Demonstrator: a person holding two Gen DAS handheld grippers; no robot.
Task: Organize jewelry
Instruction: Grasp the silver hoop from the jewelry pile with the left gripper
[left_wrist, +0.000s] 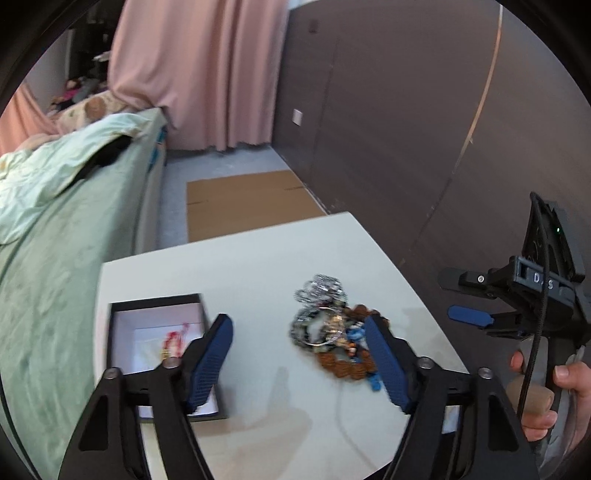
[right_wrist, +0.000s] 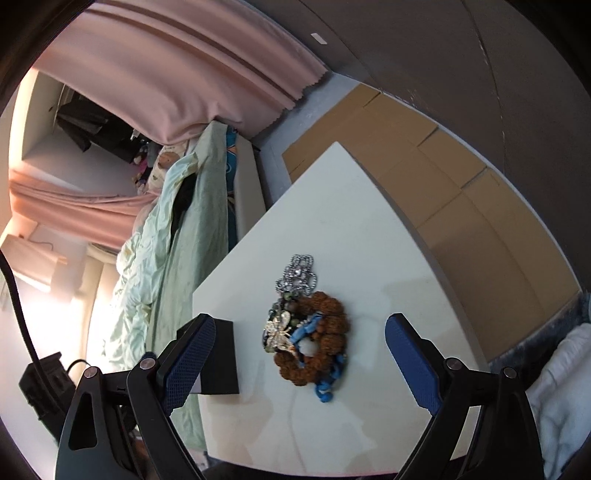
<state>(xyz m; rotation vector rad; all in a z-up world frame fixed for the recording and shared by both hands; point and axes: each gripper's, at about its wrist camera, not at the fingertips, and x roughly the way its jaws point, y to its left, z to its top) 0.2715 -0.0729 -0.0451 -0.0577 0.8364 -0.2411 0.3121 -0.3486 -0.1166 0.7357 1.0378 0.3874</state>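
A white table (left_wrist: 258, 266) stands beside a bed (left_wrist: 55, 258) with a pale green cover; on the table lies a tangled jewelry pile (right_wrist: 306, 332), a brown beaded bracelet (right_wrist: 325, 343) ringed around blue beads, a gold insect brooch (right_wrist: 279, 334) and a silver rhinestone chain (right_wrist: 299, 275) at its far end; the pile's long axis runs from near to far; the right gripper (right_wrist: 301, 360) hangs above it with jaws spread wide and empty, the pile lying straight ahead between the two blue pads, touching neither; the left gripper (left_wrist: 299, 363) also has its jaws apart and holds nothing, the pile sitting ahead and toward its right pad; the right hand looks better placed for a pick; to the left of the pile, near the table's left edge, an open black box (left_wrist: 122, 306) with a white lining holds one small red and gold piece (left_wrist: 173, 341); no other item shows inside; a person's hand (left_wrist: 554, 395) grips the right handle
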